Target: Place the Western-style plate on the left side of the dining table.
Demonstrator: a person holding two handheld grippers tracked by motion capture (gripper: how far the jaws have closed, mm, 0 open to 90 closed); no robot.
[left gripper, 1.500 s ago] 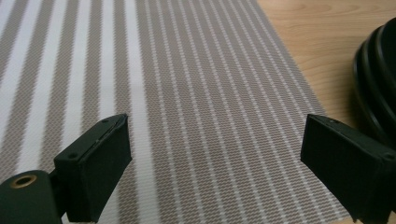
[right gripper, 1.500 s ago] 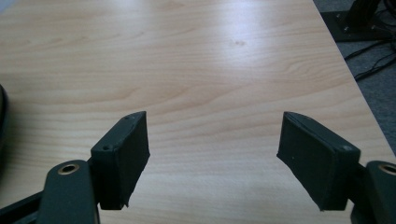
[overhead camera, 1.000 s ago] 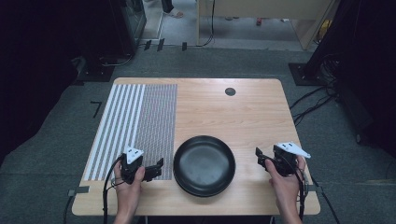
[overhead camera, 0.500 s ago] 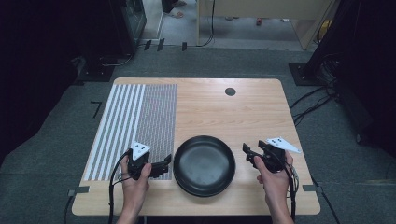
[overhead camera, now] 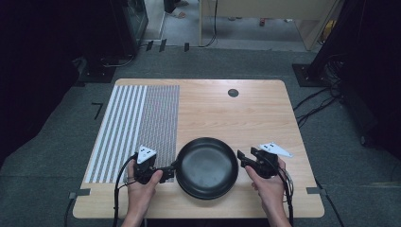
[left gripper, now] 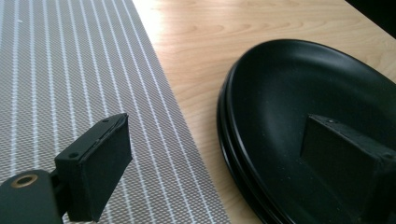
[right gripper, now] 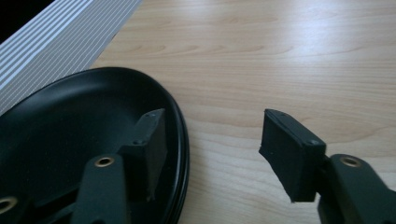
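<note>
From the high view I see one black plate [overhead camera: 206, 166] near the front edge of the wooden surface [overhead camera: 246, 118], with my left gripper [overhead camera: 169, 171] at its left rim and my right gripper [overhead camera: 242, 158] at its right rim. The gripper views add what that camera cannot resolve: the rim is doubled, so this looks like a stack of two black plates, though I cannot be certain of the count. In the left gripper view, one of the fingers [left gripper: 95, 165] sits over the striped mat [left gripper: 70, 84] outside the rim while the other hangs over the plate's inside, so the rim lies between them with gaps either side; they have just been closing a little yet are not pressing on it. In the right gripper view, one finger [right gripper: 149, 144] is over the plate's inner slope and the other over bare wood, again straddling the rim, released and closing in. The high view alone gives me the single mat, with broad stripes on its left half and fine ones on its right, and one dark round hole [overhead camera: 232, 92] toward the far edge.
</note>
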